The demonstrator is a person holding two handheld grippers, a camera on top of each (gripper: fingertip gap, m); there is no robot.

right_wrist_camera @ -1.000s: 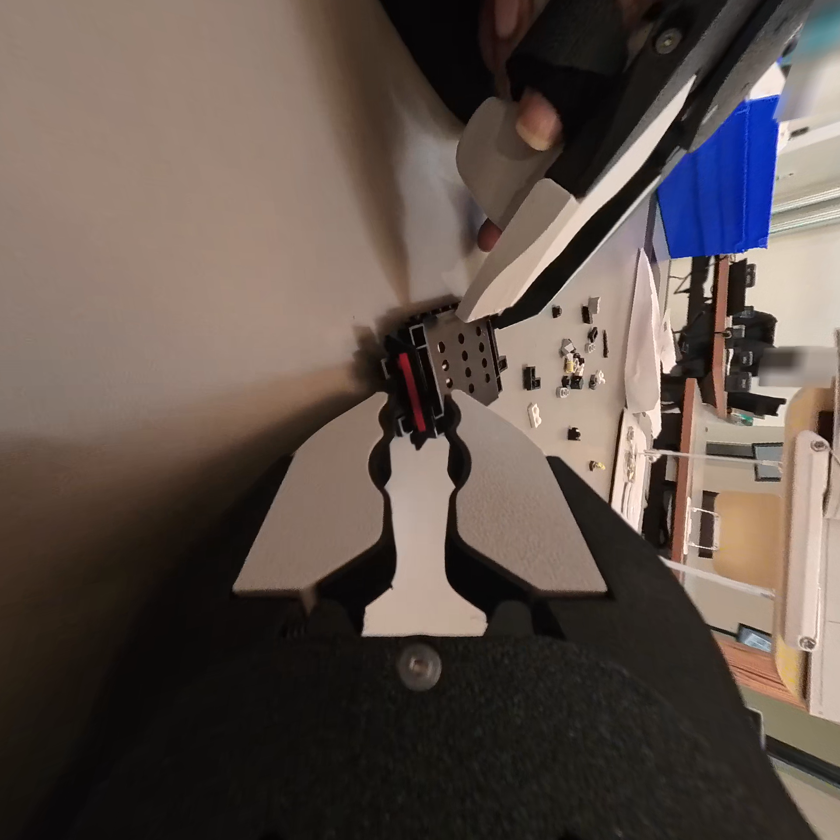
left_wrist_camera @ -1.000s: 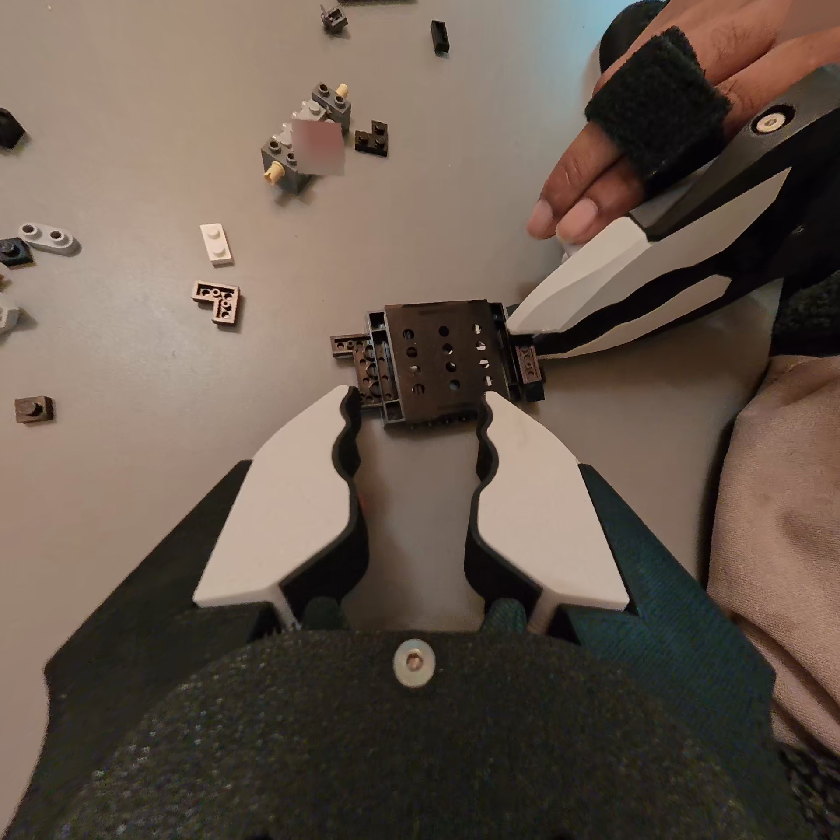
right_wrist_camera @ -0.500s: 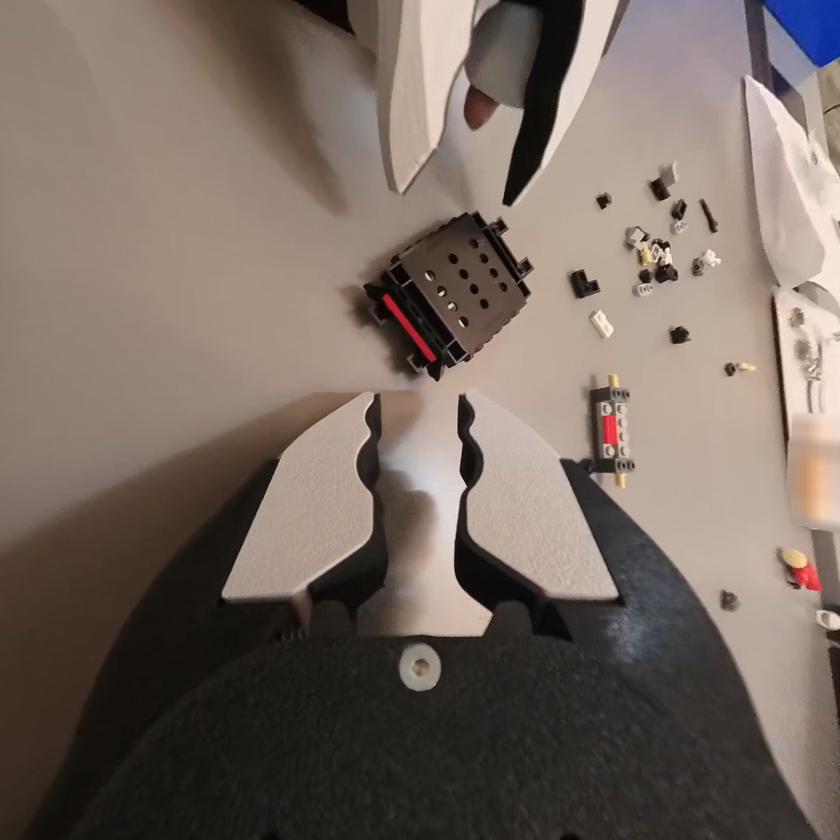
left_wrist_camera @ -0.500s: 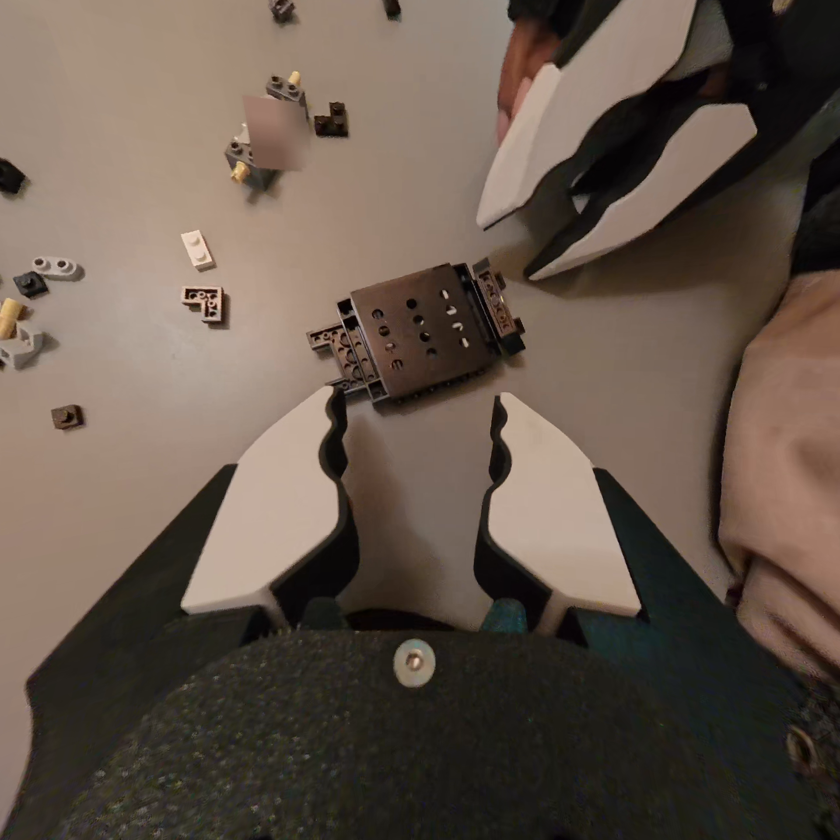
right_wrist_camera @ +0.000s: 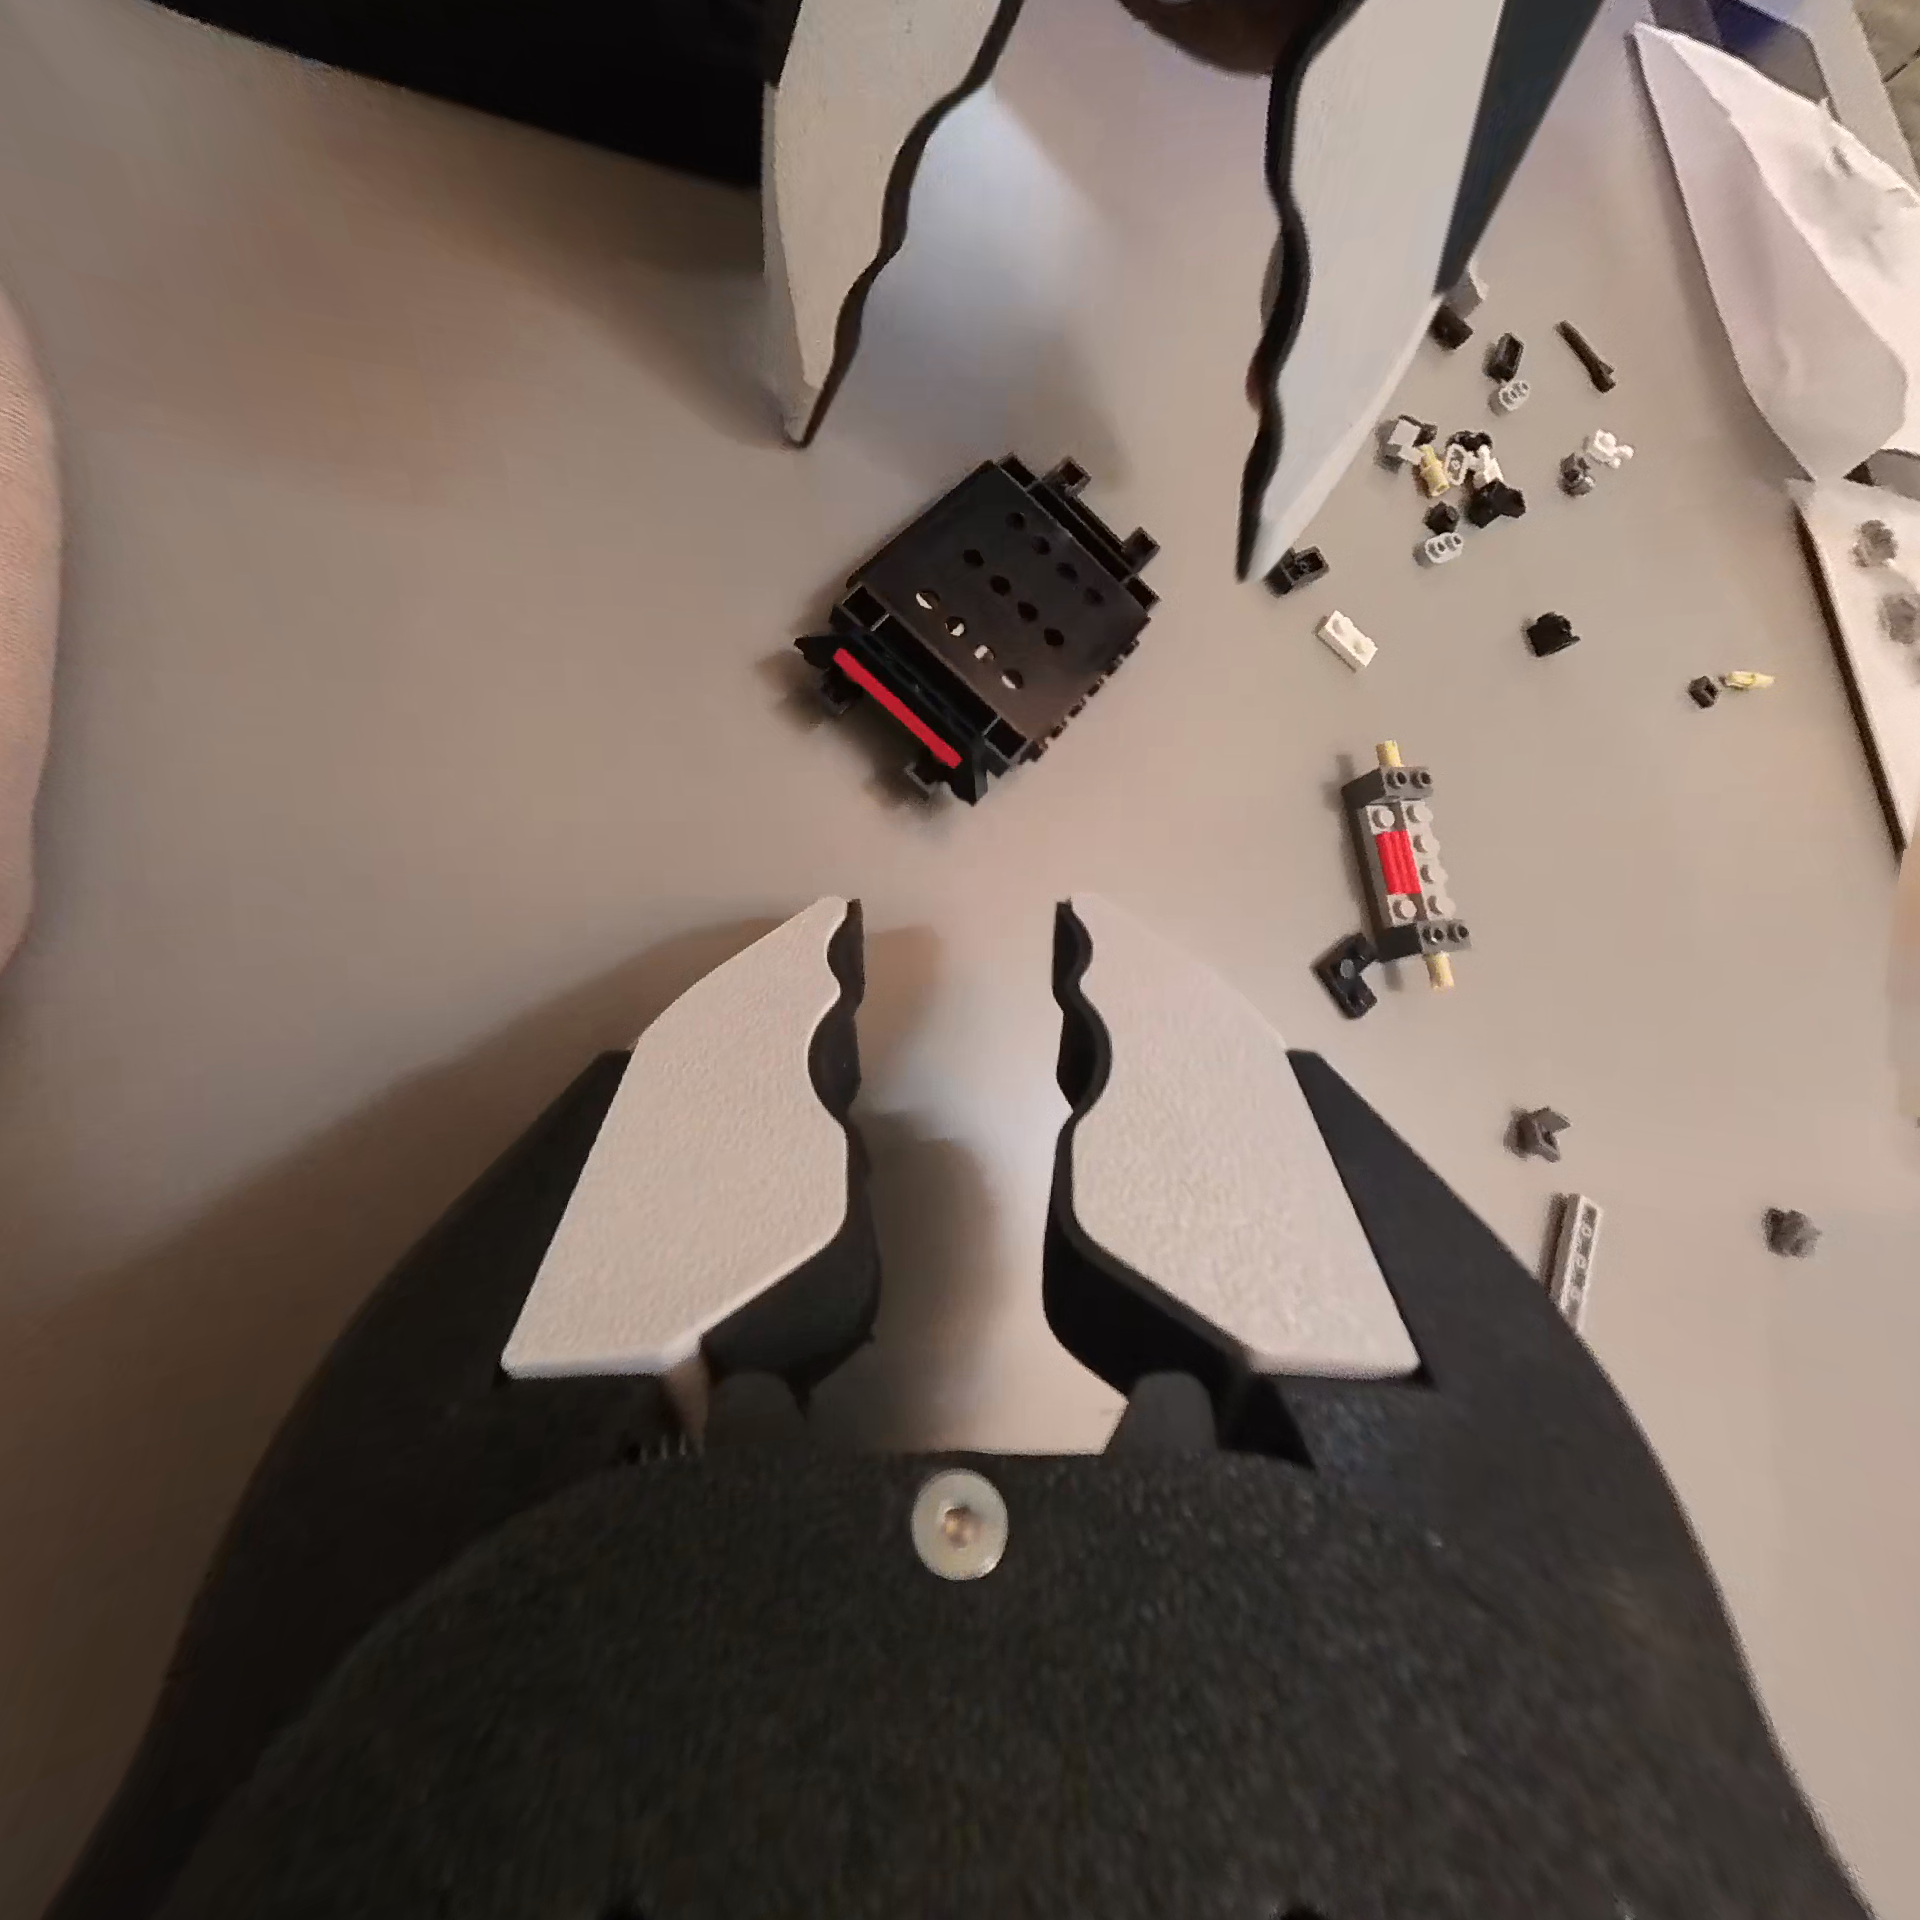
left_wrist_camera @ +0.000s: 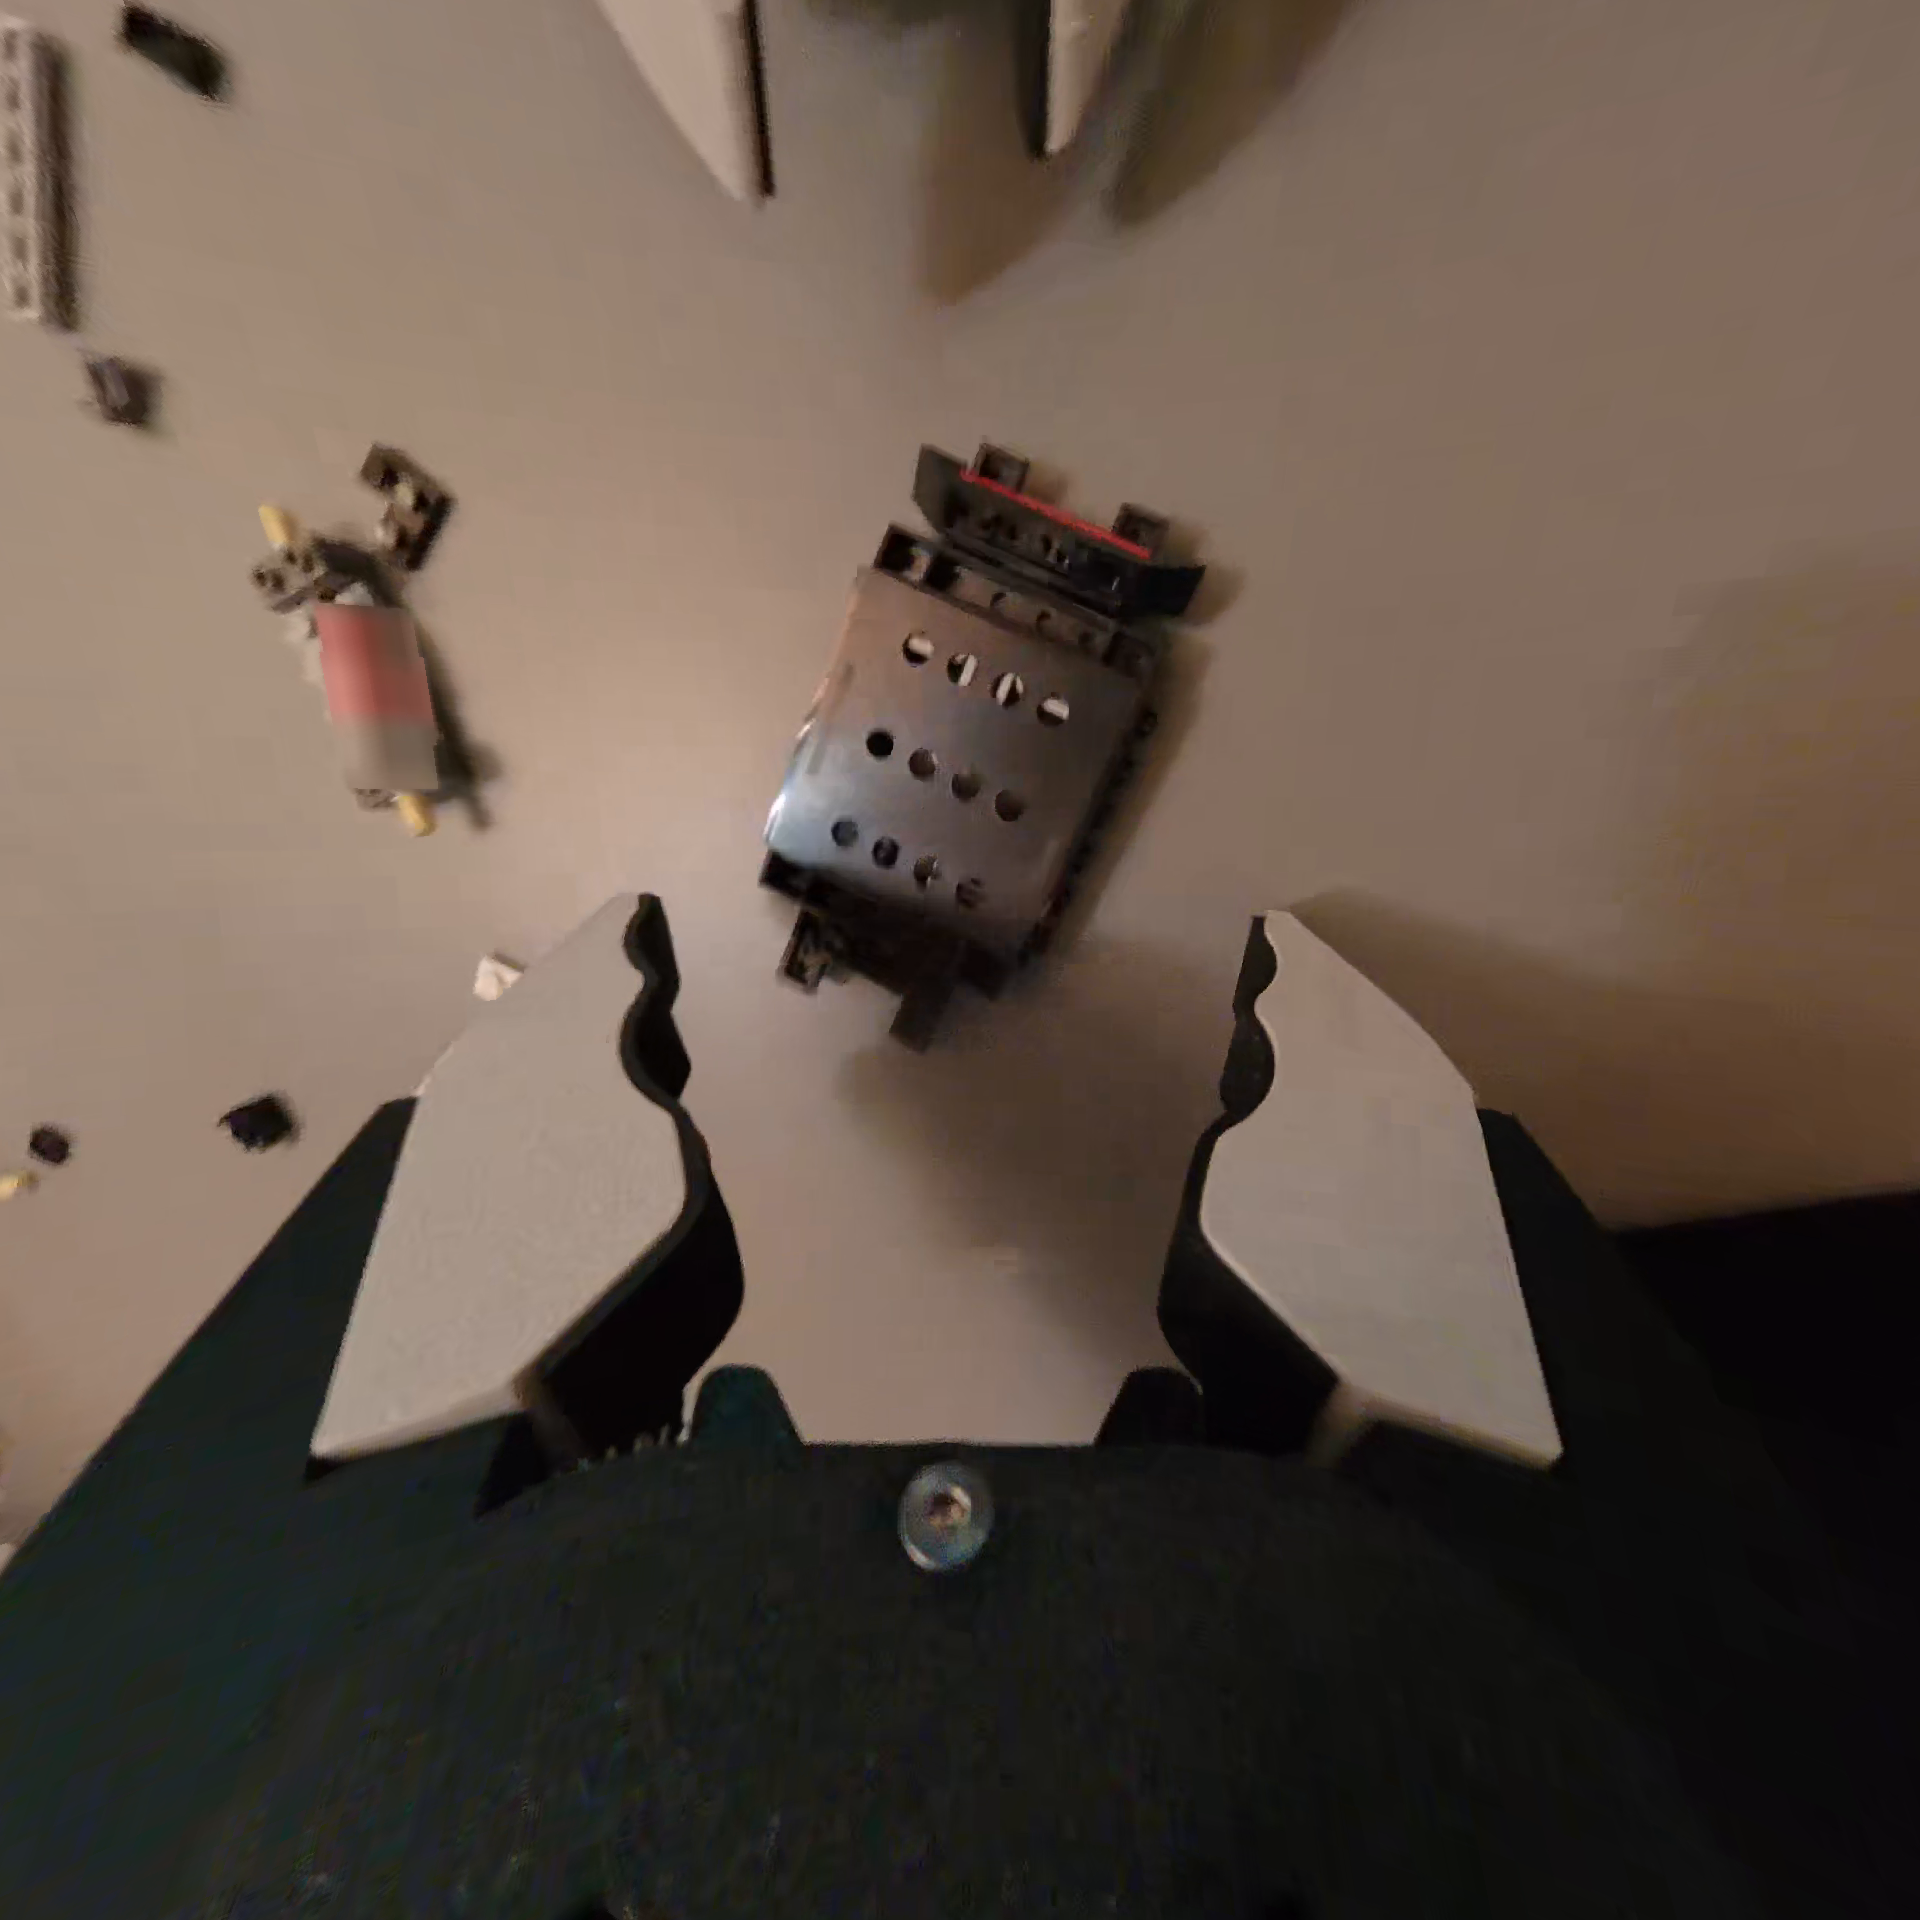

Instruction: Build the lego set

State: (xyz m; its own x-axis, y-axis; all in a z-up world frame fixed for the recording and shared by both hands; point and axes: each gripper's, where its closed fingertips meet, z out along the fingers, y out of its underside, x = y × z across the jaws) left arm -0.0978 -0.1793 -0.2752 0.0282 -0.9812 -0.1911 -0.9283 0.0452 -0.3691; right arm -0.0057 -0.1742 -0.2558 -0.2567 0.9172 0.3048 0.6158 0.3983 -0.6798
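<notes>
A black lego assembly with a perforated top plate and a red strip at one end lies flat on the grey table. It also shows in the right wrist view. My left gripper is wide open and empty, its tips just short of the assembly's near end. My right gripper is open and empty, a little back from the red end. Each gripper faces the other across the assembly: the right one is at the top of the left wrist view, the left one at the top of the right wrist view.
A grey axle piece with a red centre lies right of the assembly. Several small loose pieces are scattered beyond it, with a white plate and a long grey plate. White paper lies at the far right. Measured from the fingertips, the white plate is 5 cm or so from the left gripper and 15 cm from the right.
Both grippers have let go of the black assembly and pulled back from it. The left jaws have opened wider. The assembly now lies free on the table.
</notes>
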